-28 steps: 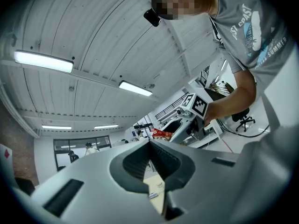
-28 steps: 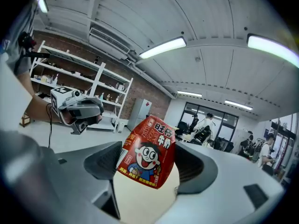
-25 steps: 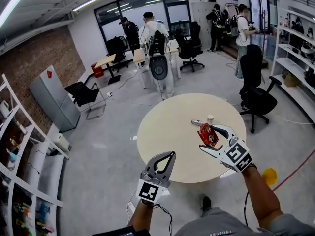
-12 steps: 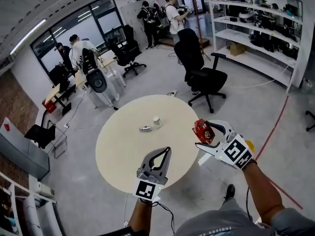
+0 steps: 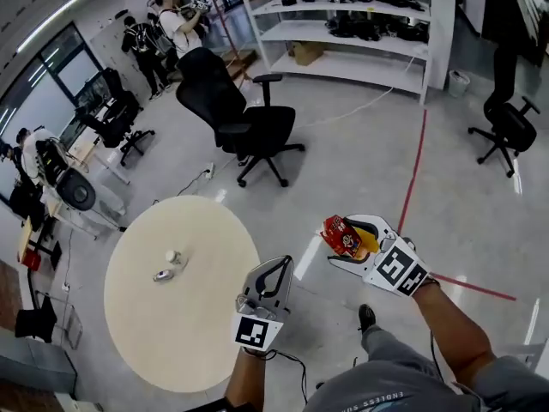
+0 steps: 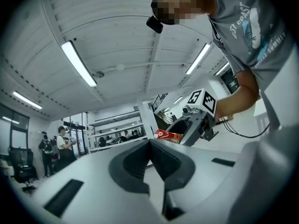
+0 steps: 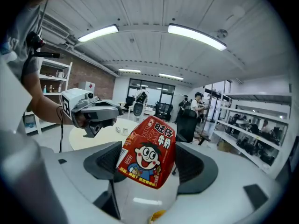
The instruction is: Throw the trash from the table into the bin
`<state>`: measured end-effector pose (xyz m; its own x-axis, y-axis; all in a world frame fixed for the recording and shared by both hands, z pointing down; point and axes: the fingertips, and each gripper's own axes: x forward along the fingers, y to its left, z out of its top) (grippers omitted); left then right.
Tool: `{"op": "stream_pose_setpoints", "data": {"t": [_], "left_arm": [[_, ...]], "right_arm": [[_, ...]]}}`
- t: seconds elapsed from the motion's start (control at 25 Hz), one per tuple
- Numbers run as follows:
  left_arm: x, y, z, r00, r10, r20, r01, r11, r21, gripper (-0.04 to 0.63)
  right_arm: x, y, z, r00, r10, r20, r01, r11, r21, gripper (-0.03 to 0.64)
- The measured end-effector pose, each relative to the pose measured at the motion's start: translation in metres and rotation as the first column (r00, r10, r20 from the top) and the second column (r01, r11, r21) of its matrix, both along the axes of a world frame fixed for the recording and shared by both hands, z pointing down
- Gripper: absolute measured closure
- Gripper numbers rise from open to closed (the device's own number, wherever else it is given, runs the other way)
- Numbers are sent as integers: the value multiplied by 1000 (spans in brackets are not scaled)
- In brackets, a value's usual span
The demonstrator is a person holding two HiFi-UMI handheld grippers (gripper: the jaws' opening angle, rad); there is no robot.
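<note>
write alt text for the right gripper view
A crumpled red milk carton with a cartoon face is clamped between the right gripper's fingers, filling the centre. Behind it at left are the left gripper and a round table, in a lit office with chairs and shelves.

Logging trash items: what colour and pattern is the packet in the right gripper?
Red packet with a cartoon face and black characters; clearest in the right gripper view.
</note>
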<state>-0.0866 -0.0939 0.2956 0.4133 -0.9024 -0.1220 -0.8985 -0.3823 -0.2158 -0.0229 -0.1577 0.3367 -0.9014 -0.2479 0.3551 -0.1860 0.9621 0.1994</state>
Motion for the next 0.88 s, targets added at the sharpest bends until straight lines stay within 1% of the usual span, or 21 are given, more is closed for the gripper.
{"op": "stream_pose_setpoints", "data": {"t": [0.08, 0.16, 0.28, 0.4, 0.48, 0.6, 0.76, 0.88], "left_arm": [[40, -60, 24, 998, 53, -19, -54, 998, -37, 561], [66, -106, 50, 994, 98, -39, -100, 993, -69, 561], [96, -166, 97, 986, 152, -67, -159, 980, -122, 561], [121, -219, 165, 978, 184, -95, -199, 961, -192, 561], [132, -249, 217, 974, 198, -113, -220, 944, -244, 561], [141, -288, 295, 969, 206, -135, -240, 914, -327, 561], [141, -332, 394, 969, 197, -151, -242, 885, -397, 561], [141, -355, 462, 967, 206, -151, -253, 857, -450, 561]], "right_arm": [[43, -52, 23, 999, 50, -18, -51, 998, -38, 258], [72, -92, 48, 995, 96, -37, -99, 992, -73, 258], [99, -145, 95, 987, 148, -57, -154, 980, -130, 258], [120, -194, 163, 980, 182, -83, -195, 962, -189, 258], [128, -223, 215, 975, 198, -105, -218, 948, -233, 258], [134, -262, 291, 967, 215, -139, -248, 923, -295, 258], [135, -303, 398, 958, 229, -175, -279, 890, -362, 258], [137, -327, 479, 947, 233, -219, -306, 863, -401, 258]]}}
